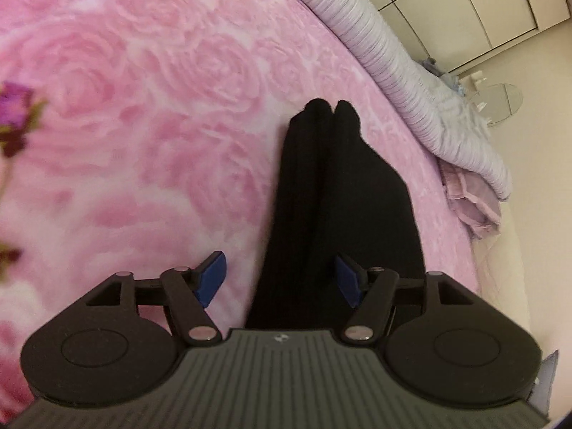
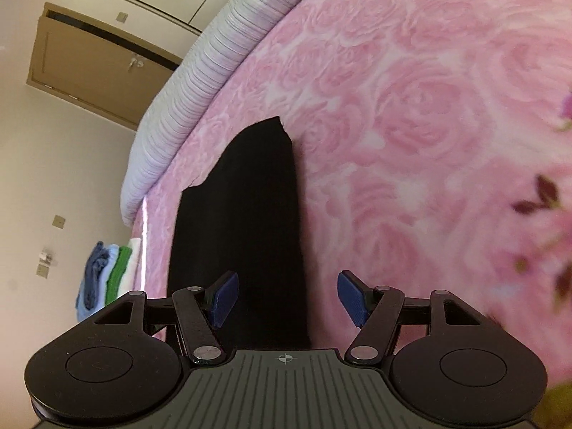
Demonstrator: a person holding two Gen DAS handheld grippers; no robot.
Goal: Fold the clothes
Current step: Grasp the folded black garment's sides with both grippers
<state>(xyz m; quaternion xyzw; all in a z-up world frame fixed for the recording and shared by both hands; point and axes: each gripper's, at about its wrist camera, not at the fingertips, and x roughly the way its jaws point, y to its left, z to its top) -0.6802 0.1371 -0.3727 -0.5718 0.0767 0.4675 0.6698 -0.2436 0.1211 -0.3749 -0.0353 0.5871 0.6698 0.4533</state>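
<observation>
Left wrist view first: the left gripper hangs over the pink rose-patterned bedspread, its blue-padded fingers spread wide and gripping nothing, and the long black knitted garment runs straight out between them, the right pad sitting over the dark cloth, the left pad over bare pink; whether either pad touches the fabric, I cannot tell. The garment's far end shows two rounded tips side by side, lying near the lilac striped rolled quilt along the bed's edge, with a white panelled wardrobe beyond. Over to the right wrist view: the right gripper also stands wide open with nothing in its grip, blue pads apart, the left pad above the black garment, the right pad over pink bedspread. Here the cloth lies flat as a dark strip with a stepped, angled far end, close to the bed's edge beside the striped quilt. Off the bed, a stack of folded blue, green and white clothes sits low by the cream wall, and a brown wooden door shows farther back
</observation>
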